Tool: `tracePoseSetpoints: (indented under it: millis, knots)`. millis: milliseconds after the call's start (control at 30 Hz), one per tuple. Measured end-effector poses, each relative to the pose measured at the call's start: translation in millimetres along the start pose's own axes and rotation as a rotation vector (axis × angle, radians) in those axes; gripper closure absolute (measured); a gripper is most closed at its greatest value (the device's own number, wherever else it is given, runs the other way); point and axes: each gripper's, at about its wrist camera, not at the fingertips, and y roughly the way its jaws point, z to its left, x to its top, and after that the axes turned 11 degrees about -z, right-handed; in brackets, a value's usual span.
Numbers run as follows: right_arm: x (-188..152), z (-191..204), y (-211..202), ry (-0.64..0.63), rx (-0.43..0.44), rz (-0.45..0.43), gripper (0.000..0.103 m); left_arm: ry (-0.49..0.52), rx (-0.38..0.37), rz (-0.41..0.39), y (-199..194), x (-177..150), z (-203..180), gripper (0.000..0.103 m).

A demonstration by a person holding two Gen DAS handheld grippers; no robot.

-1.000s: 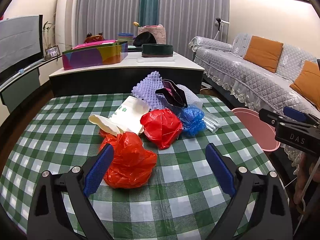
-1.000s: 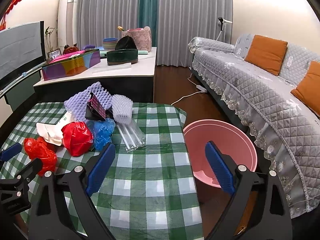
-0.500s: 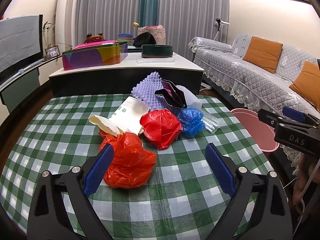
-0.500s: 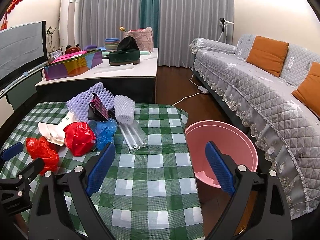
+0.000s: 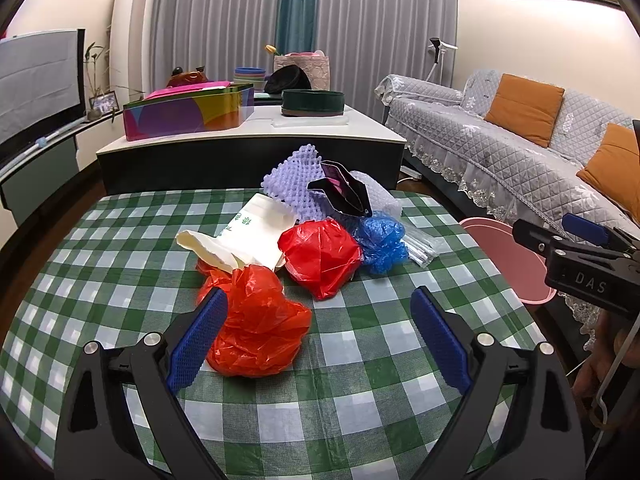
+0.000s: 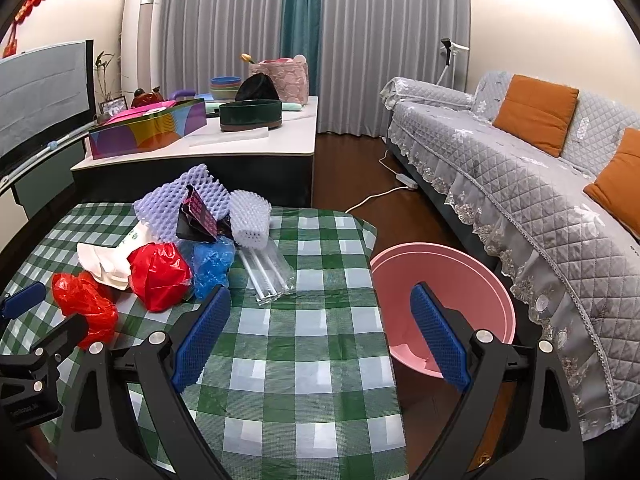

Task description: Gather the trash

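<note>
A pile of trash lies on the green checked table [image 5: 360, 380]: an orange-red plastic bag [image 5: 256, 328], a red bag [image 5: 320, 256], a blue bag [image 5: 380, 240], a white paper bag [image 5: 252, 236], purple foam [image 5: 292, 180], a dark wrapper [image 5: 344, 192] and a clear plastic packet [image 6: 266, 272]. My left gripper [image 5: 318, 338] is open and empty, just in front of the orange-red bag. My right gripper [image 6: 320, 336] is open and empty over the table's right edge. A pink bin [image 6: 444, 300] stands on the floor to the right of the table.
A grey sofa [image 6: 520, 168] with orange cushions runs along the right. A low white-topped cabinet [image 5: 256, 136] with a colourful box and a green box stands behind the table. A cable lies on the wooden floor [image 6: 384, 196].
Both grippers have barely shifted. The right gripper has crept slightly forward toward the table. Both stay open and empty.
</note>
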Motion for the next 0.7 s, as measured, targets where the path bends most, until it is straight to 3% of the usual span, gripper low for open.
tracePoseSetpoints:
  millis: [300,533,700]
  knots:
    - [-2,-1,2,0.024,0.021,0.017,0.013,0.000,0.001,0.000,0,0,0,0.013]
    - [-2,1,3,0.042,0.064,0.028,0.027,-0.010,0.027,-0.002,-1,0,2,0.013]
    - [-2,7,15,0.050,0.115,0.053,0.037,-0.024,0.107,-0.011,1,-1,15,0.014]
